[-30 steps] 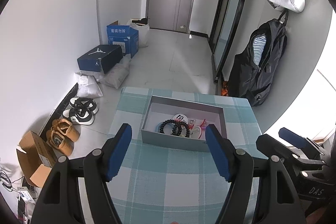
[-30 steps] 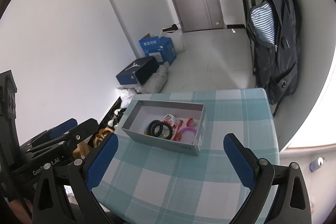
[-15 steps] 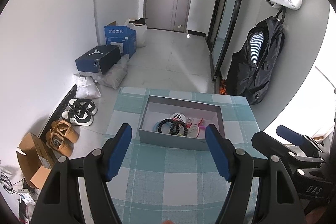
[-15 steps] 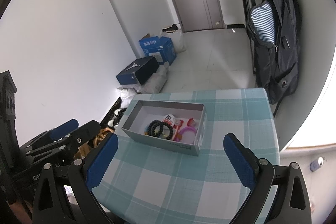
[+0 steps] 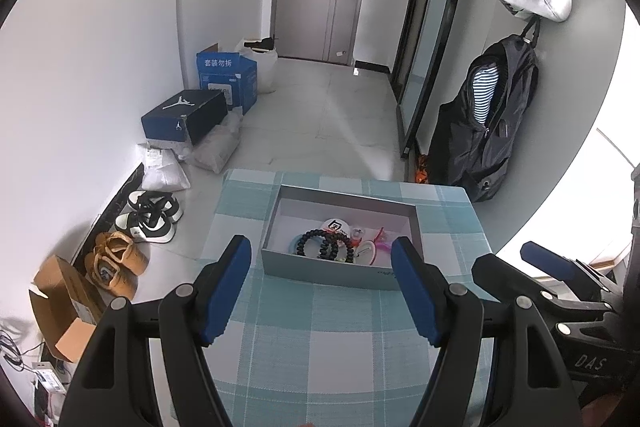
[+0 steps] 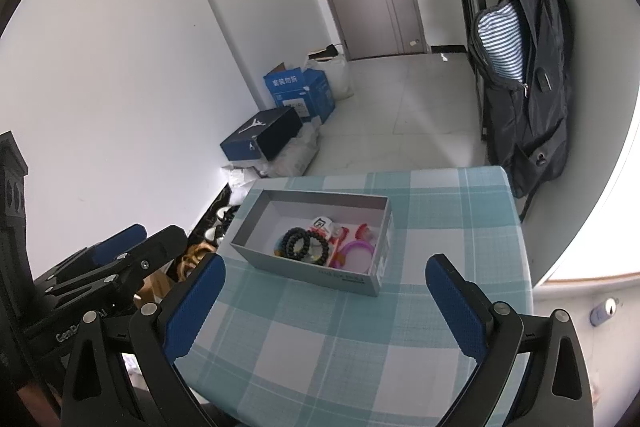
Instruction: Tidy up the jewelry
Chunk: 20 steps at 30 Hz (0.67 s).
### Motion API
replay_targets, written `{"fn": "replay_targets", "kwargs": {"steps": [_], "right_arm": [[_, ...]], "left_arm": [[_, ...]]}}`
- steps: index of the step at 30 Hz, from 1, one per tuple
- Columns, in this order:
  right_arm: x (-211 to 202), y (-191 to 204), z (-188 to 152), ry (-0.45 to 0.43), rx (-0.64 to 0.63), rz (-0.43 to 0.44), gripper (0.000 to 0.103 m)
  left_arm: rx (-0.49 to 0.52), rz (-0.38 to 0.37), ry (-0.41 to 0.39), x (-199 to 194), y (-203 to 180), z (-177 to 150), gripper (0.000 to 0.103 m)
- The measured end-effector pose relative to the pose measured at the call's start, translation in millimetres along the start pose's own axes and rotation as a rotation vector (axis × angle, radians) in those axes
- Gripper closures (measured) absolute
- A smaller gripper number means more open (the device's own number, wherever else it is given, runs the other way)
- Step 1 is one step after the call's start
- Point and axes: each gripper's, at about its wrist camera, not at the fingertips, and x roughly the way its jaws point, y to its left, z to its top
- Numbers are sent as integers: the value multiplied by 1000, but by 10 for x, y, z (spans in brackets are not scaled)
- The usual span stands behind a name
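The grey box (image 5: 340, 269) holding black bead bracelets (image 5: 326, 247) lies on the desk (image 5: 320, 339) straight ahead of the left claw (image 5: 322, 291), long axis crosswise; the right claw (image 6: 324, 311) flanks it. Both claws gape apart, empty.

Both hand-held grippers — left hand-held gripper (image 5: 324, 287), right hand-held gripper (image 6: 326, 301) — agape (empty)

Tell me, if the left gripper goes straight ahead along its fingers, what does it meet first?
Probably the near wall of the grey box that holds the jewelry. The left gripper is open and empty, with bare checkered tablecloth below; depth is uncertain.
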Motion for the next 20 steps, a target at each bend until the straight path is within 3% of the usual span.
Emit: {"fn": "replay_targets", "kwargs": {"steps": [20], "right_arm": [[26, -34, -1, 2, 7, -11, 2]], "left_arm": [[30, -3, -27, -8, -58, -20, 34]]}}
